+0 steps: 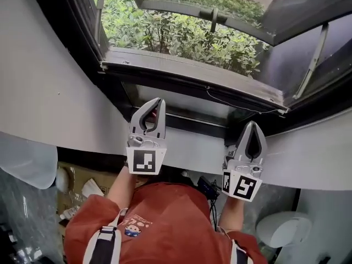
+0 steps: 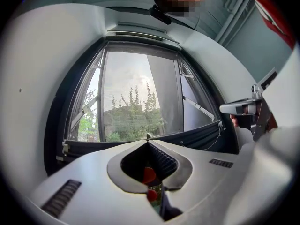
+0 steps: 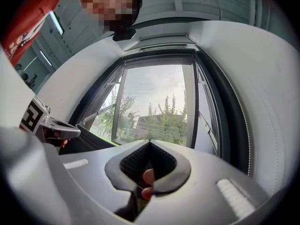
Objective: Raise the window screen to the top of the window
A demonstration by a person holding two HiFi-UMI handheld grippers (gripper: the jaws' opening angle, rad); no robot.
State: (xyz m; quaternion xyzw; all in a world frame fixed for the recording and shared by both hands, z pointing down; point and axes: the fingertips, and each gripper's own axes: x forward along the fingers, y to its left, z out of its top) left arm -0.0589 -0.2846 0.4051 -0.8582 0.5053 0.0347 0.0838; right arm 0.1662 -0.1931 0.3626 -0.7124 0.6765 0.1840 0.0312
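Note:
The window screen's dark bottom rail (image 1: 190, 80) lies low across the window opening, with a thin cord (image 1: 236, 106) hanging off it. In the left gripper view the rail (image 2: 187, 136) sags from right to left over the sill. My left gripper (image 1: 160, 101) is shut and empty, its tips just short of the frame below the rail. To its right, my right gripper (image 1: 252, 125) is also shut and empty, a little further from the frame. Each gripper view looks along closed jaws, the left gripper (image 2: 148, 142) and the right gripper (image 3: 149, 142), at the window.
Two casement panes (image 1: 308, 65) stand open outward over green bushes (image 1: 181, 34). A white curved wall (image 1: 44, 92) surrounds the dark window frame. Cardboard boxes (image 1: 77, 186) and a white round seat (image 1: 283, 228) sit on the floor below.

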